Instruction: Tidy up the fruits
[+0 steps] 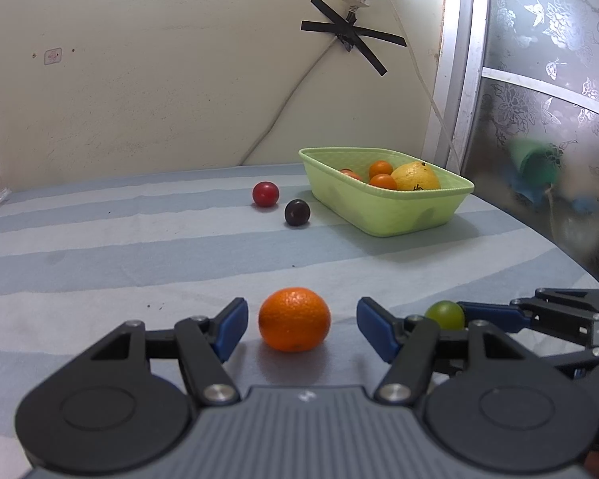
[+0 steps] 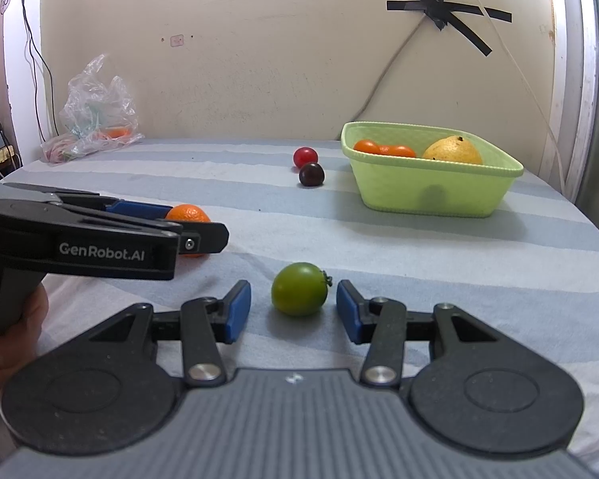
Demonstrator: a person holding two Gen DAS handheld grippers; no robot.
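My left gripper [image 1: 301, 329] is open with an orange mandarin [image 1: 294, 319] on the cloth between its blue pads, apart from both. My right gripper [image 2: 293, 311] is open around a green tomato [image 2: 299, 288], close to the right pad. The green basket [image 1: 379, 215] at the back right holds a yellow pear [image 1: 415, 177] and several small orange fruits. A red tomato [image 1: 265, 193] and a dark plum [image 1: 297, 212] lie left of the basket. The right gripper and green tomato [image 1: 445, 314] show at the right in the left wrist view.
The table has a blue-grey striped cloth [image 2: 419, 263]. A clear plastic bag [image 2: 94, 119] with fruit lies at the back left by the wall. Cables hang down the wall behind the basket [image 2: 431, 195]. A patterned glass door [image 1: 547, 119] stands at the right.
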